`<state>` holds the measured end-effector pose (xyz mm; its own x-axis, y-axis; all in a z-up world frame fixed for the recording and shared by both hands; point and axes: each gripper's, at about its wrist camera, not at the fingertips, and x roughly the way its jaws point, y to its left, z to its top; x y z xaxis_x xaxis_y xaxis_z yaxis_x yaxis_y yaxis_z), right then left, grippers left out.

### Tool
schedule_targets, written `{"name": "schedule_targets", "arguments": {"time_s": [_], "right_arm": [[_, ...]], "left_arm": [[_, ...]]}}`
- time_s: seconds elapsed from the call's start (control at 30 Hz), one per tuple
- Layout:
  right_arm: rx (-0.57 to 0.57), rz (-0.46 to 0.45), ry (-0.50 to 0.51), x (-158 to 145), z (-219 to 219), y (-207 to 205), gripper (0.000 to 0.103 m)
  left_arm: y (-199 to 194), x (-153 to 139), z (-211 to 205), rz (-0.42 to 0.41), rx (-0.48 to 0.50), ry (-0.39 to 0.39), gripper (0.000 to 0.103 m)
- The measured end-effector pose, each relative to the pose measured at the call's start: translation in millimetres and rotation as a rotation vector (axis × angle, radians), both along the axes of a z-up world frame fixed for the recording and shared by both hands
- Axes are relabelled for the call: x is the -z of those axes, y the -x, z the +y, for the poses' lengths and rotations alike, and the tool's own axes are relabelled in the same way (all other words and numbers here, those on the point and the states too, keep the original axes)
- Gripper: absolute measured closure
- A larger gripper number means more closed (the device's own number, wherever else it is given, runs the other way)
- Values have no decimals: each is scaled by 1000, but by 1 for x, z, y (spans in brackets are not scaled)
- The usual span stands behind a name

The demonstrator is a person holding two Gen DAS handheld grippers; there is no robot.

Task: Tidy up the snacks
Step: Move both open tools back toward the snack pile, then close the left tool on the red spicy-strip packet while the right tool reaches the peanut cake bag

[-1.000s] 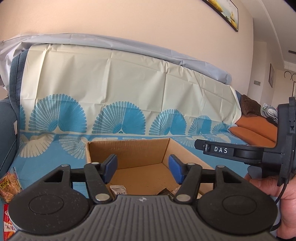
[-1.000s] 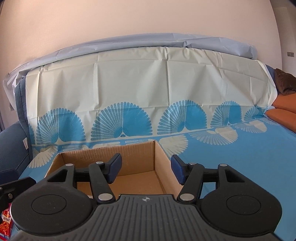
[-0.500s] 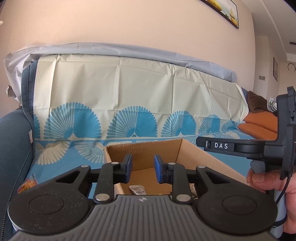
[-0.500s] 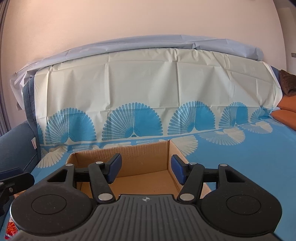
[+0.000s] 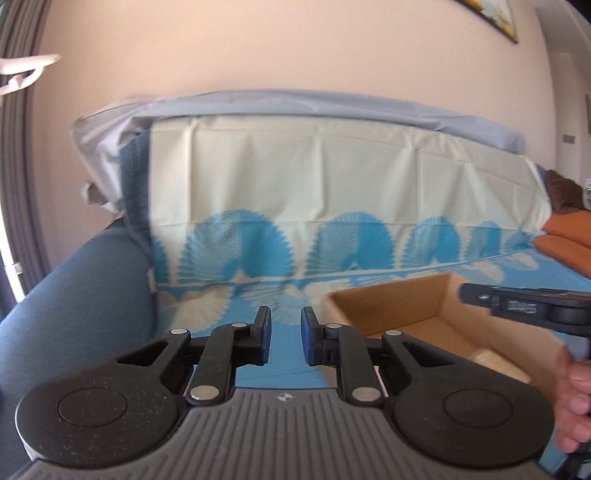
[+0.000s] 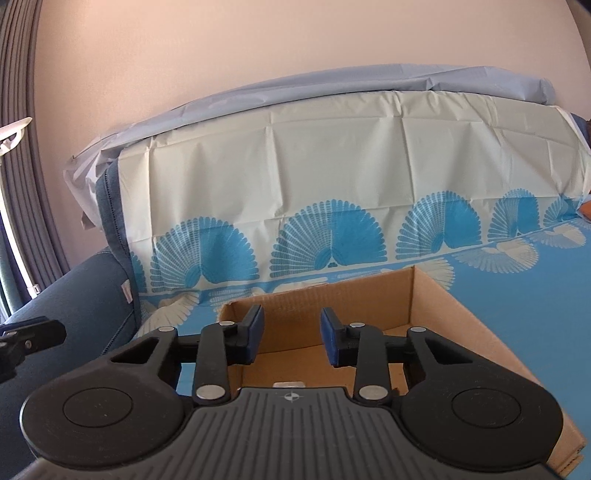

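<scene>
1. The left gripper (image 5: 285,341) has swung away from the cardboard box (image 5: 402,308), which now sits at the right of its frame — its jaws have just been closing to a narrow gap, nothing between them.
2. The right gripper (image 6: 291,338) stays over the cardboard box (image 6: 332,299); its jaws have just been closing too, partly open and empty.
3. A pale packet (image 5: 495,363) lies inside the box — likely both hands are free for the next snack.

We count 1 cardboard box (image 6: 369,295), 2 grippers: left gripper (image 5: 286,341), right gripper (image 6: 291,338); 1 hand (image 5: 572,402), 2 orange cushions (image 5: 565,240), 1 framed picture (image 5: 495,14).
</scene>
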<state>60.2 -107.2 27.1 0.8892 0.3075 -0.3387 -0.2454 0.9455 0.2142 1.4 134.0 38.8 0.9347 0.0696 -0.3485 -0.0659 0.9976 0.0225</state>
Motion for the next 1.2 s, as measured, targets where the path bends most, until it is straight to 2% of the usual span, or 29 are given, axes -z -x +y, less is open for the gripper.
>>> {"name": "schedule_targets", "arguments": {"time_s": [0.07, 0.1, 0.13, 0.2, 0.33, 0.5, 0.6, 0.7, 0.87, 1.07, 1.2], "right_arm": [[-23, 0, -3, 0, 10, 2, 74], [-34, 2, -6, 1, 15, 3, 75], [-45, 6, -10, 1, 21, 4, 77], [-67, 16, -24, 2, 32, 6, 77], [-123, 23, -16, 6, 58, 11, 80], [-222, 22, 35, 10, 93, 18, 80], [-310, 50, 120, 18, 120, 22, 80], [-374, 74, 263, 32, 149, 27, 80], [-409, 153, 495, 63, 187, 27, 77], [-415, 251, 637, 95, 205, 19, 64], [-416, 285, 726, 111, 214, 16, 61]], "left_arm": [[-2, 13, 22, 33, -59, 6, 84], [-4, 22, 32, 78, -93, 24, 84], [-10, 27, 43, 141, -140, 52, 84], [-12, 32, 64, 172, -203, 113, 84], [-19, 43, 90, 253, -253, 192, 84], [-24, 51, 107, 298, -282, 248, 84], [-30, 56, 111, 330, -285, 270, 84], [-34, 61, 110, 359, -282, 265, 83], [-39, 65, 105, 380, -264, 238, 82], [-42, 69, 106, 394, -259, 237, 82], [-46, 72, 107, 403, -260, 241, 79]]}}
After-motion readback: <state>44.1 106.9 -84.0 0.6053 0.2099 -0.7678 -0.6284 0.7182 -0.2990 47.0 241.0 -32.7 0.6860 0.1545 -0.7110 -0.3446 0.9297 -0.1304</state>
